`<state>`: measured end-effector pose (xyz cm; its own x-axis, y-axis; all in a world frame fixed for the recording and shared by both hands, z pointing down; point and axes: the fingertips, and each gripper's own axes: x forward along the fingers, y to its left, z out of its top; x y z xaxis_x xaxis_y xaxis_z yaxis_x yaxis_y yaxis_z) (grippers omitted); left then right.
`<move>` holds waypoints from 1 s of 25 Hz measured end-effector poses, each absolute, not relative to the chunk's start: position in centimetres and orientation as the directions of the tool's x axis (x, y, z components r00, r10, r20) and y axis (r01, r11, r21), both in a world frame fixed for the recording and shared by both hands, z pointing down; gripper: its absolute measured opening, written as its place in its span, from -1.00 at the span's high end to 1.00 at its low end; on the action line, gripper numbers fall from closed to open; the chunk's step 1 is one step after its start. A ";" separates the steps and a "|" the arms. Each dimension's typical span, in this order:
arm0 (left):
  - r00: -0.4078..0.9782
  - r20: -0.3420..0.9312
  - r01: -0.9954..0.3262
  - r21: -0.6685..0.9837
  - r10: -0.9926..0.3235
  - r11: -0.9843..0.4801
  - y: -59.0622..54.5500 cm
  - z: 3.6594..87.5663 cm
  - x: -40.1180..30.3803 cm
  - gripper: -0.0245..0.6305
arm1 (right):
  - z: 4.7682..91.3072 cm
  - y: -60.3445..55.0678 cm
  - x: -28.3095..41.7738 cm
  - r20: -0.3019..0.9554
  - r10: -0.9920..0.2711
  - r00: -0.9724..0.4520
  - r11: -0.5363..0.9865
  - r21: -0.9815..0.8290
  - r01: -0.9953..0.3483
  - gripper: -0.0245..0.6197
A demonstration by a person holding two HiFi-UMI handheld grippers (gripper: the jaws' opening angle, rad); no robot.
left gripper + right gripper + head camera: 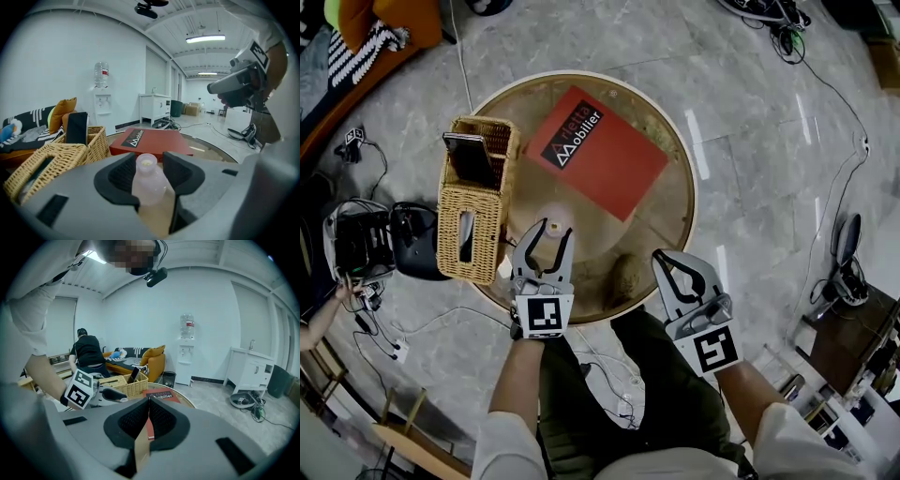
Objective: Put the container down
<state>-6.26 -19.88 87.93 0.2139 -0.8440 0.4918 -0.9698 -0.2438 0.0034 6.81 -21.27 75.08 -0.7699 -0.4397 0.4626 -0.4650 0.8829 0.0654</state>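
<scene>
Left claw (555,228) standing apart around pale pink translucent plastic bottle (149,183), pads not pressing. Bottle resting upright on round brown counter (675,225), so release looking done. Right claw (149,401) idling closed, empty, near counter edge.

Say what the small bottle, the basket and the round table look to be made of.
Bottle: likely plastic with a matte finish; its pale pink wall is cloudy and translucent.
Basket: woven wicker or rattan that looks unvarnished; the tan strands visibly cross.
Table: the material is unclear, perhaps glass or polished stone; the brownish top is glossy and reflects ceiling light, and it has a pale rim.
</scene>
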 end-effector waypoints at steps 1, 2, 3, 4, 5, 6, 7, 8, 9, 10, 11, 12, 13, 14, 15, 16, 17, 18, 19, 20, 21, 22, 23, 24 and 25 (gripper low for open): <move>0.218 0.488 -0.968 -0.002 -0.845 -0.250 -19.7 87.3 -6.3 0.36 | 74.6 -21.3 6.8 0.457 -0.444 -0.771 0.882 0.070 -0.467 0.85; 0.222 0.487 -0.967 -0.001 -0.845 -0.254 -19.4 86.6 -6.2 0.36 | 74.1 -21.2 6.9 0.457 -0.448 -0.768 0.880 0.073 -0.470 0.85; 0.223 0.493 -0.968 0.009 -0.841 -0.252 -18.9 86.0 -6.2 0.36 | 73.9 -21.0 7.1 0.470 -0.451 -0.758 0.875 0.068 -0.479 0.85; 0.224 0.505 -0.969 0.023 -0.833 -0.246 -18.4 85.4 -6.3 0.36 | 73.8 -20.6 7.6 0.504 -0.452 -0.736 0.866 0.051 -0.497 0.85; 0.225 0.514 -0.969 0.029 -0.828 -0.245 -17.9 84.7 -6.4 0.36 | 73.9 -20.2 8.1 0.545 -0.451 -0.707 0.852 0.027 -0.523 0.85; 0.228 0.514 -0.968 0.027 -0.827 -0.250 -17.7 83.8 -6.5 0.36 | 73.7 -19.9 8.5 0.571 -0.453 -0.684 0.838 0.011 -0.546 0.85; 0.231 0.509 -0.966 0.021 -0.829 -0.256 -17.4 82.8 -6.7 0.37 | 73.2 -19.8 8.7 0.577 -0.461 -0.675 0.828 0.006 -0.561 0.85; 0.232 0.505 -0.966 0.018 -0.831 -0.258 -17.2 81.7 -6.9 0.38 | 72.5 -19.7 8.7 0.573 -0.471 -0.671 0.821 0.007 -0.571 0.85; 0.229 0.506 -0.967 0.021 -0.831 -0.253 -16.9 80.7 -7.2 0.40 | 71.7 -19.6 8.7 0.567 -0.481 -0.668 0.815 0.009 -0.579 0.85; 0.225 0.508 -0.969 0.024 -0.832 -0.247 -16.6 79.6 -7.5 0.42 | 70.8 -19.5 8.6 0.560 -0.491 -0.667 0.810 0.012 -0.586 0.85; 0.222 0.508 -0.969 0.022 -0.832 -0.246 -16.4 78.4 -7.7 0.45 | 69.9 -19.4 8.6 0.554 -0.500 -0.665 0.804 0.014 -0.594 0.85; 0.223 0.508 -0.968 0.016 -0.832 -0.249 -16.1 77.3 -8.0 0.48 | 69.1 -19.3 8.6 0.550 -0.509 -0.662 0.799 0.016 -0.602 0.85; 0.223 0.506 -0.967 0.009 -0.833 -0.254 -15.9 76.1 -8.3 0.49 | 68.3 -19.1 8.5 0.546 -0.519 -0.658 0.792 0.017 -0.610 0.85; 0.224 0.502 -0.966 0.002 -0.835 -0.257 -15.8 74.9 -8.6 0.52 | 67.5 -19.0 8.5 0.544 -0.528 -0.652 0.784 0.019 -0.620 0.85; 0.224 0.498 -0.966 -0.003 -0.838 -0.260 -15.6 73.8 -8.9 0.53 | 66.8 -18.8 8.5 0.544 -0.537 -0.645 0.776 0.019 -0.630 0.85; 0.223 0.494 -0.965 -0.009 -0.840 -0.262 -15.4 72.6 -9.2 0.55 | 66.1 -18.7 8.5 0.543 -0.546 -0.638 0.768 0.019 -0.640 0.85; 0.221 0.491 -0.965 -0.016 -0.843 -0.263 -15.2 71.5 -9.5 0.62 | 65.4 -18.5 8.5 0.540 -0.555 -0.633 0.760 0.020 -0.649 0.85; 0.220 0.489 -0.964 -0.022 -0.844 -0.264 -14.9 70.4 -9.8 0.65 | 64.7 -18.4 8.5 0.535 -0.564 -0.629 0.753 0.020 -0.658 0.85; 0.219 0.487 -0.964 -0.028 -0.845 -0.266 -14.7 69.4 -10.0 0.69 | 63.9 -18.2 8.5 0.530 -0.573 -0.625 0.745 0.020 -0.666 0.85; 0.220 0.486 -0.963 -0.033 -0.846 -0.269 -14.4 68.4 -10.2 0.73 | 63.2 -18.1 8.5 0.526 -0.582 -0.620 0.738 0.021 -0.675 0.85; 0.220 0.484 -0.962 -0.037 -0.847 -0.270 -14.2 67.5 -10.5 0.77 | 62.5 -18.0 8.5 0.523 -0.591 -0.614 0.730 0.023 -0.683 0.85; 0.219 0.480 -0.962 -0.039 -0.850 -0.270 -14.0 66.6 -10.8 0.85 | 61.8 -17.9 8.5 0.520 -0.600 -0.609 0.723 0.026 -0.690 0.85; 0.217 0.477 -0.962 -0.041 -0.852 -0.269 -13.8 65.7 -11.0 0.90 | 61.1 -17.8 8.6 0.516 -0.608 -0.603 0.716 0.029 -0.697 0.85; 0.217 0.475 -0.962 -0.043 -0.853 -0.269 -13.6 64.9 -11.3 0.90 | 60.5 -17.6 8.6 0.514 -0.616 -0.597 0.709 0.031 -0.704 0.85; 0.218 0.474 -0.961 -0.046 -0.853 -0.271 -13.4 64.1 -11.5 0.90 | 59.8 -17.4 8.7 0.513 -0.622 -0.591 0.703 0.034 -0.711 0.85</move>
